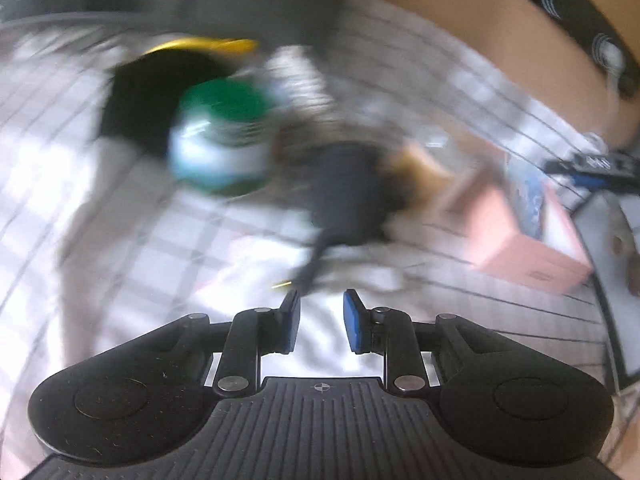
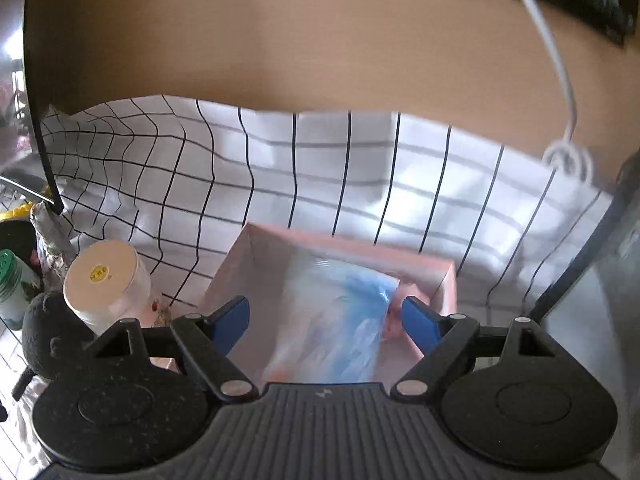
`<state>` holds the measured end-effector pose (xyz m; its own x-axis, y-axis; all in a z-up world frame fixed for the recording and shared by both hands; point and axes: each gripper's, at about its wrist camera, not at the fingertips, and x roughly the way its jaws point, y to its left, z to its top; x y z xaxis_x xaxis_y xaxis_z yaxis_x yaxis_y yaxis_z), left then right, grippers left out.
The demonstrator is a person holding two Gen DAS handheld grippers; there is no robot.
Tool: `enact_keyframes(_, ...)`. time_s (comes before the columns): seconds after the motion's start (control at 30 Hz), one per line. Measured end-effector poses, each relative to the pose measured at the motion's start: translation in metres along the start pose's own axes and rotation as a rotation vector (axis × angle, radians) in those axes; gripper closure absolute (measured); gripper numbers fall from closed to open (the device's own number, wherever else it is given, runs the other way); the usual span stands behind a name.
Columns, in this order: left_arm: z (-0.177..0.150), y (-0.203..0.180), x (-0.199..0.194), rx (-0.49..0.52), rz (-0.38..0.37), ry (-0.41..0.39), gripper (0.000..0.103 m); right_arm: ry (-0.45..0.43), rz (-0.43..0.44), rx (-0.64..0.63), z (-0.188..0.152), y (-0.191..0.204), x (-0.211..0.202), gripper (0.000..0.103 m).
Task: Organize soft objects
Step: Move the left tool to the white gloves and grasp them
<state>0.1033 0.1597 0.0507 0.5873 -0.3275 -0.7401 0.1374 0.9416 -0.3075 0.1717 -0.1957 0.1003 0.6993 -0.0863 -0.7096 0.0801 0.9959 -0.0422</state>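
Pink box [image 2: 448, 280]: open-topped, on the white grid-lined cloth [image 2: 320, 160] over the worktop, holding a blue-and-clear plastic packet [image 2: 360, 312]. The right wrist view looks straight down into it; the left wrist view shows the same pink box [image 1: 516, 236] far to the right, blurred.

Black plush toy [image 1: 348, 196]: lies on the cloth mid-frame in the left view (heavily smeared), beside a green-lidded jar [image 1: 224, 136]. In the right view it sits at the lower left edge, just below a round white container [image 2: 108, 280].

Right tool [image 2: 324, 320]: jaws spread wide above the box, astride the packet, pads not pressing on it.

Left tool [image 1: 322, 322]: jaws narrowed to a small gap, nothing between them, hovering over bare cloth short of the toy.
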Motion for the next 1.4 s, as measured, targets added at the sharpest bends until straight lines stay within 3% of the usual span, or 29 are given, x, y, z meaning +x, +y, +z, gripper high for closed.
enact_keyframes(0.2, -0.012, 0.032, -0.009, -0.057, 0.040, -0.004, 0.077, -0.033, 0.063, 0.023, -0.013, 0.008, -0.016, 0.019)
enact_keyframes(0.43, -0.017, 0.035, -0.018, -0.045, 0.081, -0.041, 0.077, -0.043, 0.202, -0.141, -0.044, 0.070, -0.044, 0.019)
enact_keyframes(0.63, -0.020, 0.047, -0.026, -0.063, 0.081, -0.041, 0.077, 0.090, 0.419, -0.243, -0.083, 0.135, -0.040, 0.019)
enact_keyframes(0.9, -0.030, 0.048, -0.024, -0.072, 0.022, 0.025, 0.077, 0.187, 0.475, -0.305, -0.107, 0.186, -0.015, 0.019)
enact_keyframes(1.13, -0.031, 0.059, -0.034, -0.102, 0.039, 0.005, 0.077, 0.197, 0.533, -0.352, -0.122, 0.223, -0.019, 0.017)
enact_keyframes(1.4, -0.026, 0.076, -0.045, -0.137, 0.112, -0.019, 0.077, 0.256, 0.762, -0.461, -0.128, 0.259, -0.045, 0.018)
